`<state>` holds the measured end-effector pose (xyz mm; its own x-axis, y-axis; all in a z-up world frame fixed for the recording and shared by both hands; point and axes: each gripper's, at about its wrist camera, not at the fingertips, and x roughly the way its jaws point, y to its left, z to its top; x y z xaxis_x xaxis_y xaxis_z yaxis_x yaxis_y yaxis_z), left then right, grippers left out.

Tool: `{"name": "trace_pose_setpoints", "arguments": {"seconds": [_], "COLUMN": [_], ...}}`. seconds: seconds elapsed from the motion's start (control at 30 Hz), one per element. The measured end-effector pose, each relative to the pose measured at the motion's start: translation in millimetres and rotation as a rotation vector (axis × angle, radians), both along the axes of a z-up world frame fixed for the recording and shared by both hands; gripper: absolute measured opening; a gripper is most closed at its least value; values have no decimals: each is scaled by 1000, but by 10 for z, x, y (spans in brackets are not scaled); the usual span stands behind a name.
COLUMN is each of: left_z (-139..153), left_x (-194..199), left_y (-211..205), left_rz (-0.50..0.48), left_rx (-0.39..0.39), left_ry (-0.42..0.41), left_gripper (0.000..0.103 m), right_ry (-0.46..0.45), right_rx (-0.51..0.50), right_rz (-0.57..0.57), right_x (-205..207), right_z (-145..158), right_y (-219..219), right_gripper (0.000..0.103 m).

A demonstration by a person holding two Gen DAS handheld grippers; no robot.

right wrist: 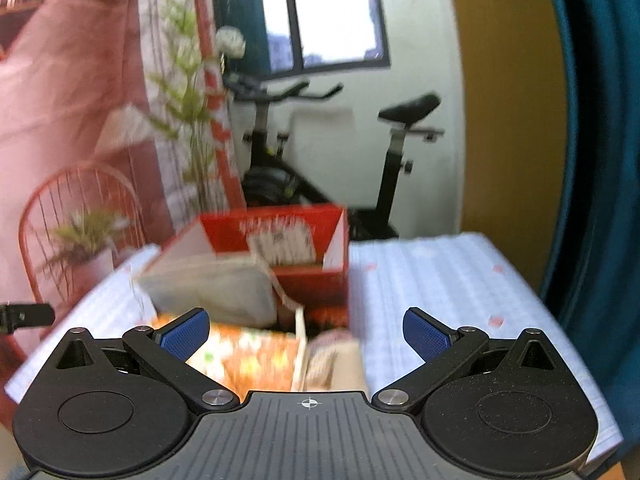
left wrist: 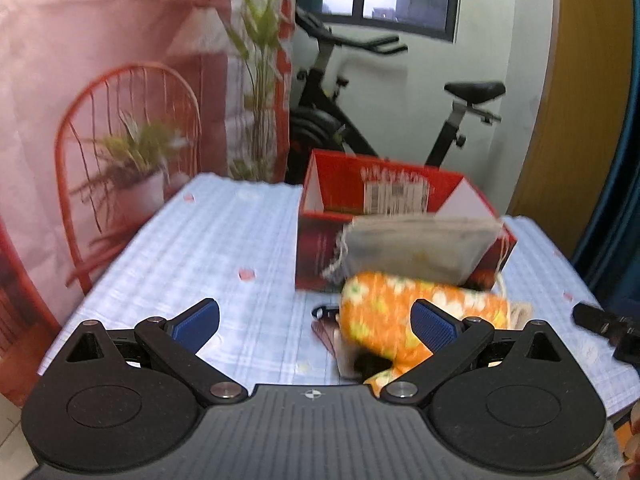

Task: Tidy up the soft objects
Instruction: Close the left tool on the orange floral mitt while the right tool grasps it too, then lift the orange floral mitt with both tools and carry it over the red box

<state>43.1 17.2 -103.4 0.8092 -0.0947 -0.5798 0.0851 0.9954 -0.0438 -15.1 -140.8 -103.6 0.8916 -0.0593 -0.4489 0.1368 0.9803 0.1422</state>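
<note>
— How do both tools stand?

— My left gripper (left wrist: 316, 322) is spread wide with nothing between the pads, and my right gripper (right wrist: 306, 334) the same, both hovering above the table (left wrist: 224, 232).

— And the soft things?

— Nearest me lies the orange floral cloth (left wrist: 404, 312), on a small pile of flatter items I can't make out. Just behind it the grey drawstring pouch (left wrist: 420, 244) leans against the front wall of the red box (left wrist: 384, 188), not inside.

— What worries you?

— The views are blurred. If I close on the cloth too low, I may pinch what's under it as well. Tugging the pouch by its cord could drag the light box, or leave the pouch slumped over the rim.
</note>
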Motion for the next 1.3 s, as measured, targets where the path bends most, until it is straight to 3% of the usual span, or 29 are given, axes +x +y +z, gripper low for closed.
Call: {"name": "trace_pose_setpoints", "arguments": {"seconds": [0.07,0.23,0.37,0.57,0.7,0.77,0.97,1.1,1.2,1.3], "left_z": [-112,-345,-466,-665,-771,-834,-870,-844,-793,-765], "left_x": [59,218,377,674,822,850,771,710,618,560], "left_y": [-11,-110,-150,-180,-185,-176,-244,-258,-297,-311], "left_rz": [-17,-101,-163,-194,-202,-211,-236,-246,-264,-277], "left_rx": [3,3,-52,-88,-128,-163,-105,-87,-69,-56], "left_ry": [19,52,80,94,138,168,137,111,85,69], "left_gripper": [99,80,66,64,62,56,46,32,27,25], "right_ry": [56,133,184,236,240,241,238,230,222,208], "right_rx": [6,20,32,81,83,91,107,153,161,141], "right_rz": [36,67,70,120,150,166,193,190,196,205], "right_x": [98,267,459,655,730,755,811,873,860,799], "right_z": [-169,-495,-698,-902,-970,-1002,-1069,-1110,-1102,-1053], "right_y": [61,146,145,128,169,181,211,173,165,152], "right_gripper": [103,102,84,69,68,68,69,71,63,49]}}
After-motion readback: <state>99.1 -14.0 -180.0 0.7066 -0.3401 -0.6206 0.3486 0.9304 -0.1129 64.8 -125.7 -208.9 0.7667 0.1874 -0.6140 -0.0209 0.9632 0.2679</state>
